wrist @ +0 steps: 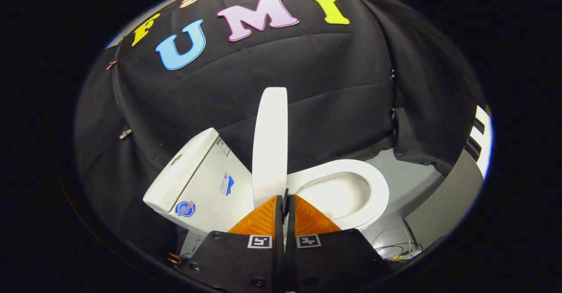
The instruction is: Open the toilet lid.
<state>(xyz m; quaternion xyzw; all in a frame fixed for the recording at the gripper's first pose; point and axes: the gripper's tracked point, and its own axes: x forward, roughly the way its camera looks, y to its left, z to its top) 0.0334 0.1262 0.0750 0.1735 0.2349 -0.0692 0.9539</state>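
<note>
The toilet lid [270,146] stands raised, seen edge-on, its long axis running up from just ahead of the fingers [261,220]. These are drawn together with barely a slit between, and seem to pinch the lid's lower edge, though the contact is hard to make out. Left of it stands the cistern [197,183]; right, the open bowl [347,194] looks empty.

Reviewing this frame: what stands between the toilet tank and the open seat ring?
The raised toilet lid, seen edge-on in the gripper view, stands upright between the tank and the seat ring, just ahead of the shut gripper.
</note>
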